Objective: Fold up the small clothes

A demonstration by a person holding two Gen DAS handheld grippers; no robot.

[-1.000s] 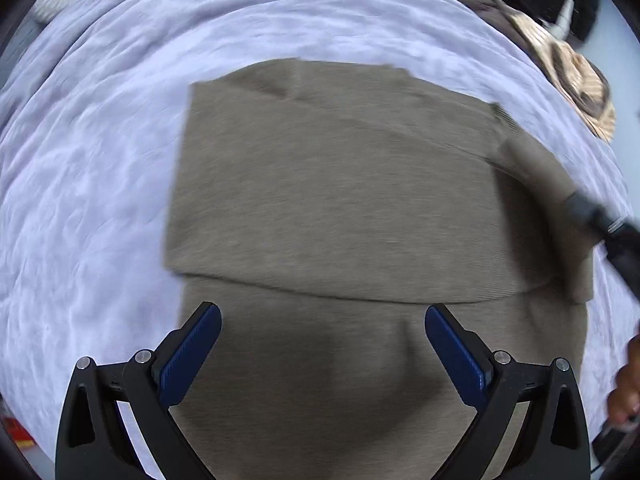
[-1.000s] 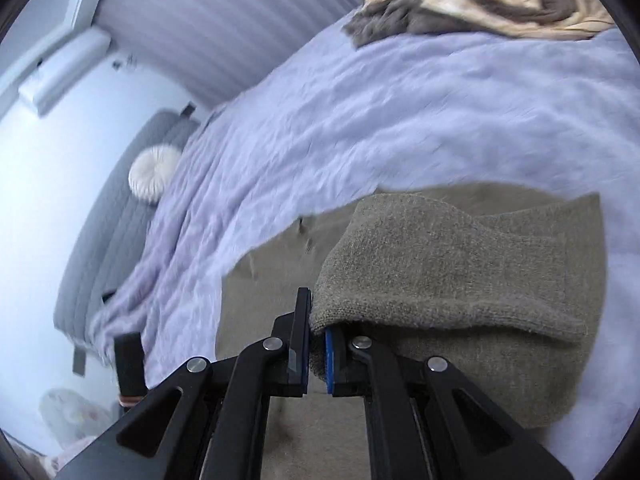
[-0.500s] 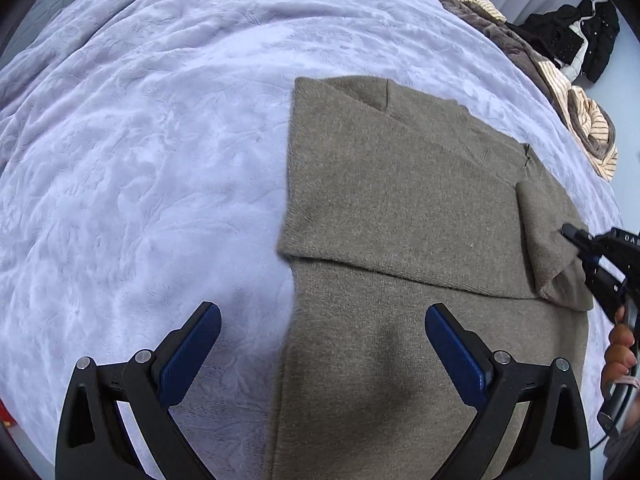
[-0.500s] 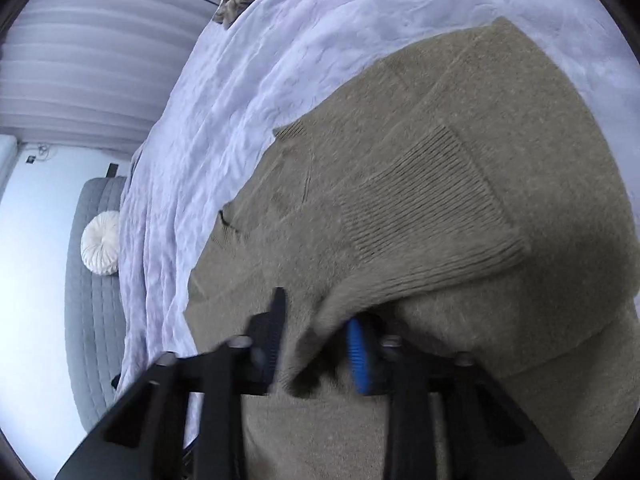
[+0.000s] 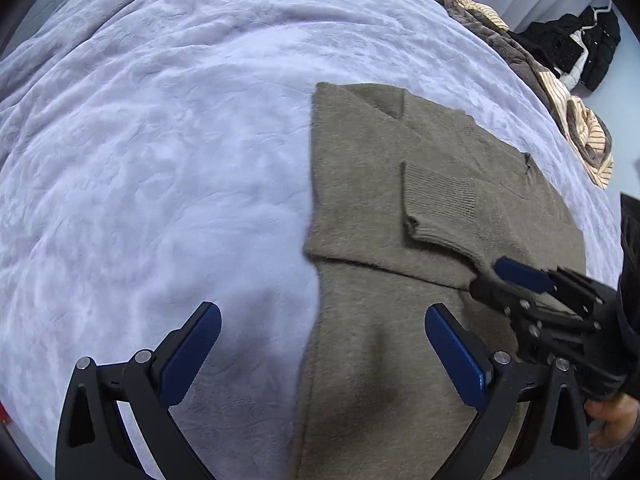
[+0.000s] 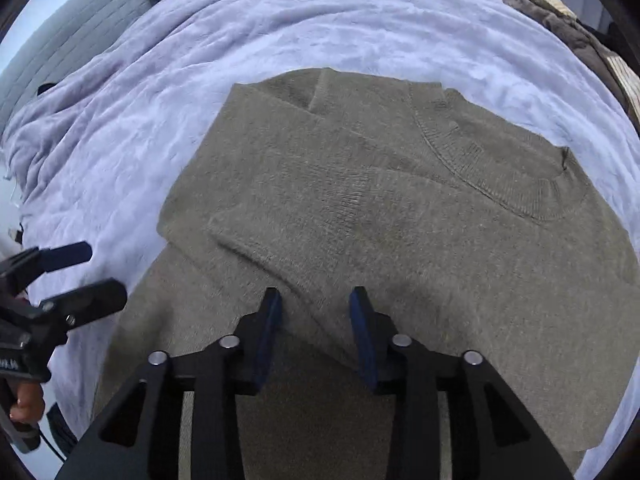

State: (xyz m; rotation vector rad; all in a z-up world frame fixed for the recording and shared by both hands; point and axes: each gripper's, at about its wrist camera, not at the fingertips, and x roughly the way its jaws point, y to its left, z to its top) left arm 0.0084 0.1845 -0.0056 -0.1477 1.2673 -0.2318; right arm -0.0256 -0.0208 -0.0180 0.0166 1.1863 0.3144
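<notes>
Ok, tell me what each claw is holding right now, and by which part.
Nothing. The right claw has just opened and released the sweater sleeve, which lies between its pads. The left claw hangs open, empty.

Olive knit sweater (image 6: 400, 216) lies flat on lavender bedspread (image 6: 280, 28) (sleeves folded in).

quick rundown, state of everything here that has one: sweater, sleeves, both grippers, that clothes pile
sweater: flat on the bedspread, partly folded
right sleeve: folded across the chest, released
left gripper: open wide, empty
right gripper: jaws just opened, sleeve fabric between them, not pinched
clothes pile: unfolded heap at bed edge
</notes>
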